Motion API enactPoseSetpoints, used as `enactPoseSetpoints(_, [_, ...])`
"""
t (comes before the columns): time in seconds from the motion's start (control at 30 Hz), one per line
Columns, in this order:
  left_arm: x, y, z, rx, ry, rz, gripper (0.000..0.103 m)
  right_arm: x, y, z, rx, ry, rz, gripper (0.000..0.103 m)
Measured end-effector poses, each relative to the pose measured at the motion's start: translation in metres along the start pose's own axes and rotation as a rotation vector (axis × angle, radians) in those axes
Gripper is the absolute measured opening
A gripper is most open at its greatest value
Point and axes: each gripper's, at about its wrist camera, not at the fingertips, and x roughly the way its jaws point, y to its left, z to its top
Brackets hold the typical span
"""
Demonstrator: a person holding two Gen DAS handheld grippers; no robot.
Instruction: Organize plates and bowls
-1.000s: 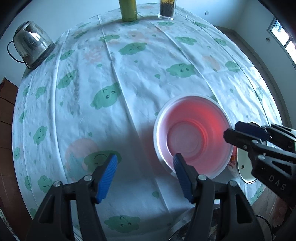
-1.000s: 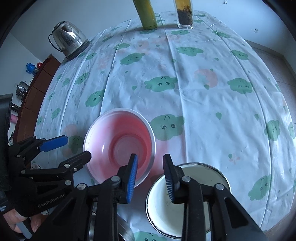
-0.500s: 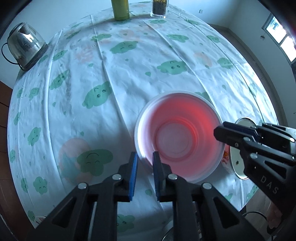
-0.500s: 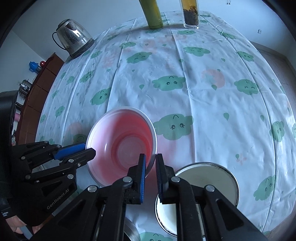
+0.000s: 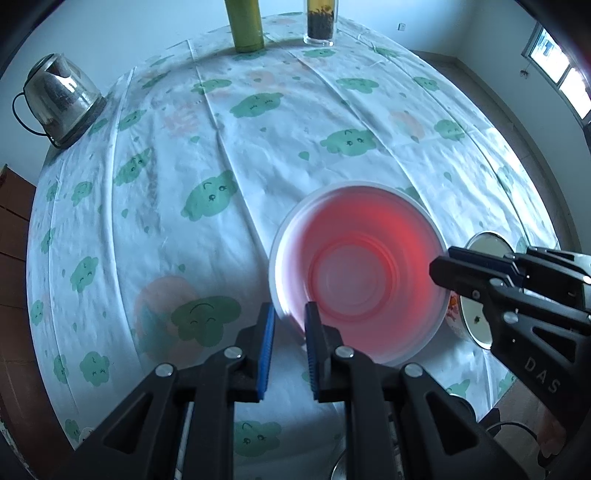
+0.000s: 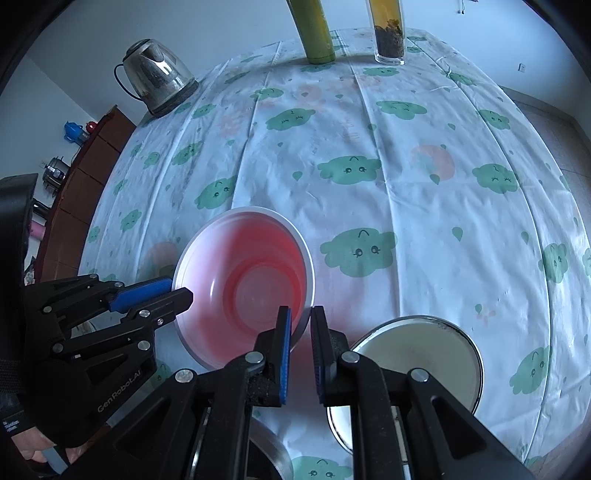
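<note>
Both grippers clamp opposite rims of the red bowl (image 5: 356, 273) at lower centre: left gripper (image 5: 290, 325), right gripper (image 6: 300, 332). Thin plastic, likely light, flexible, slippery; 2 rim holds suit.

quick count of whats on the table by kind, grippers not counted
bowls: 2, a pink bowl and a white enamel bowl
kettle: 1
green bottle: 1
glass of tea leaves: 1
total: 5
A metal rim at the bottom edge is too cut off to count.
</note>
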Motion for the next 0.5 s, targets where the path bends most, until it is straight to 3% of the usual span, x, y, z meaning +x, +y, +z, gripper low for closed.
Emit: enactPoseSetpoints(0.5, [-0.022, 0.005, -0.009, -0.018, -0.022, -0.011, 0.014, -0.017, 0.01, -0.009, -0.003, -0.021, 0.016, 0.012])
